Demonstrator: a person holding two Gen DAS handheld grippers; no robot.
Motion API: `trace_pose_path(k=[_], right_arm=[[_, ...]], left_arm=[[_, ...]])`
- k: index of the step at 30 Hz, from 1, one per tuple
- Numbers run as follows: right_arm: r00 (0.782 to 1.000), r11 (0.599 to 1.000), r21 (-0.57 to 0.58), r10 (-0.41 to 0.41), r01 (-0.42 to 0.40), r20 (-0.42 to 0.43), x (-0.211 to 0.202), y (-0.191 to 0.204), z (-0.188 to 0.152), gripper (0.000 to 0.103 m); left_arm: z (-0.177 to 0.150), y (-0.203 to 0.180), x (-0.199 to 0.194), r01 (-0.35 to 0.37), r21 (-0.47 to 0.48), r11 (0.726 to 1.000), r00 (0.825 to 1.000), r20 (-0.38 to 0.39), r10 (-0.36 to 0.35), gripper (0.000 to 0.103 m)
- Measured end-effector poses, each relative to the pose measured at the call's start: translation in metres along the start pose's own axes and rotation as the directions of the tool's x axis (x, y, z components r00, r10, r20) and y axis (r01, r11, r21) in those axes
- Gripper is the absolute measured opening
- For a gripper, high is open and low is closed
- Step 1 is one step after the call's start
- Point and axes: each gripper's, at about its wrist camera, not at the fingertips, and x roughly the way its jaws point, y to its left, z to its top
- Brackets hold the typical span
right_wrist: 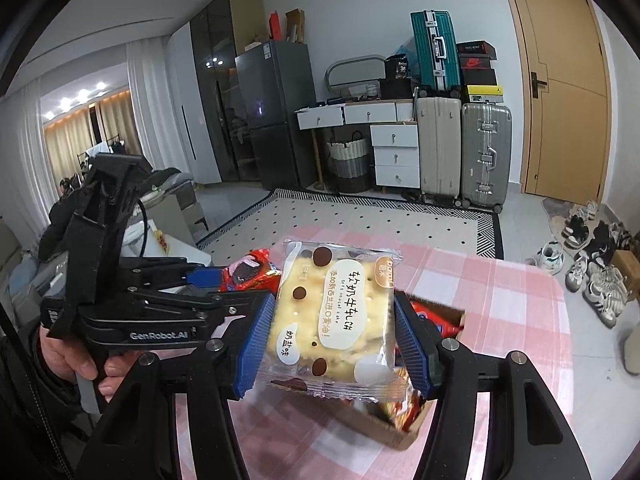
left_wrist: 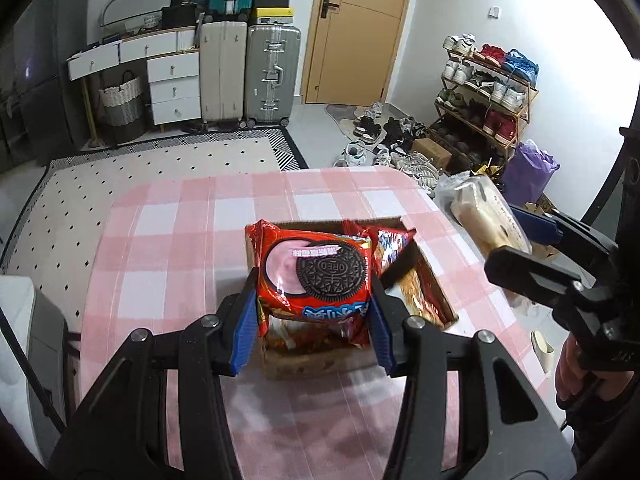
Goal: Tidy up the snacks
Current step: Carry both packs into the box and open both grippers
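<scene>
The red foil Oreo packet [left_wrist: 316, 280] hangs above the open brown cardboard box [left_wrist: 434, 284], pinched across its width by the blue-padded fingers [left_wrist: 245, 322] of the left gripper [left_wrist: 314, 326]. Just right of the box and also raised over it, the clear-wrapped soft nougat cake packet [right_wrist: 328, 320] with brown dots is clamped between the ribbed blue fingers [right_wrist: 256, 340] of the right gripper [right_wrist: 334, 344]. Inside the box more red snack wrappers [left_wrist: 390, 252] lie loose, one leaning against the far wall.

My reading is that both packets are being carried clear of the box. The chief risk is slip: foil and clear film are slick, and each packet is held only at its lower half, so it may sag forward or slide out and drop onto the box's contents or onto the pink checked tablecloth on the table [left_wrist: 168, 248] around the box. Squeezing harder would likely crack the biscuits or crush the soft cake. The two grippers are near each other above the box, so a crossing move could knock them together. A trailing packet edge could also snag a box flap and drag the light box across the cloth.
</scene>
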Motion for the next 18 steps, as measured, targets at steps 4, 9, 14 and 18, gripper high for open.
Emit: trace_pose_path(k=[4,9,14,18], right_arm=[[1.0,1.0,0.003,-0.016,0.016,-0.005,0.009,-0.011,0.011,0.06],[0.999,0.999,0.002,-0.046,0.046,0.003,0.022,-0.026,0.021,0.06],[0.999,0.999,0.004,-0.048,0.048,-0.021,0.042,-0.036,0.017,0.06],[0.998,0.999,-0.006,-0.043,0.042,-0.045,0.062,-0.04,0.009,0.06]], left_arm=[[0.021,0.003,0.023,0.001,0.016,1.0,1.0,-0.029,0.0,0.045],[0.038,0.002,0.046,0.012,0.028,1.0,0.999,-0.043,-0.011,0.045],[0.041,0.008,0.072,0.052,0.015,0.999,0.996,-0.078,-0.051,0.045],[0.038,0.012,0.092,0.07,0.004,0.998,0.992,-0.103,-0.069,0.045]])
